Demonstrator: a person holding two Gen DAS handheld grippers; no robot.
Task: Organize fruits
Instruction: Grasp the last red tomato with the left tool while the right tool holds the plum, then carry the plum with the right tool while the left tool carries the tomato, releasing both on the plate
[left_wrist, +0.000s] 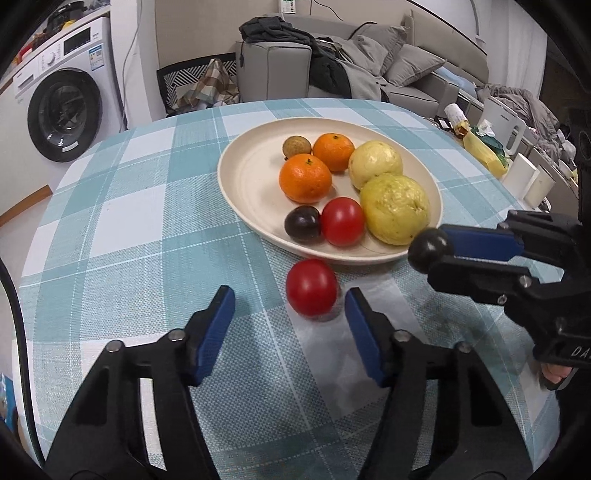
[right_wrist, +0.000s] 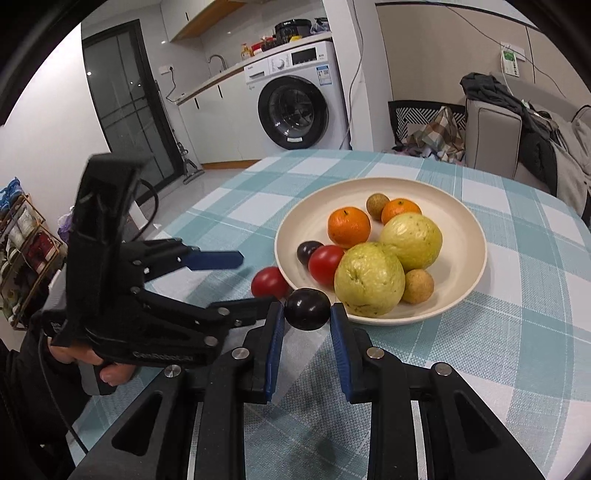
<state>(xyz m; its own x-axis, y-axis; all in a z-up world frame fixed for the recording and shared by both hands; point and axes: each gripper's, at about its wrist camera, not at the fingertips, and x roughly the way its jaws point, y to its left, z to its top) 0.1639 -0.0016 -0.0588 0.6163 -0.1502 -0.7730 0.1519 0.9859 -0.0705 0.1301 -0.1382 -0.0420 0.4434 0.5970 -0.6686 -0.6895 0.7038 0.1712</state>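
Right tongs pinch a dark plum between their blue pads, held just above the desk at the near rim of the cream plate; they point downward at a slant. Left tongs stand partly spread, with a red tomato on the desk between the tips, close to the right-hand pad; whether that pad touches it I cannot tell, and the other pad is clear of it. They also tilt down toward the desk. A hand grips the left handle from below. Beyond both tongs, the plate carries two oranges, two guavas, another tomato, a second plum and small brown fruits.
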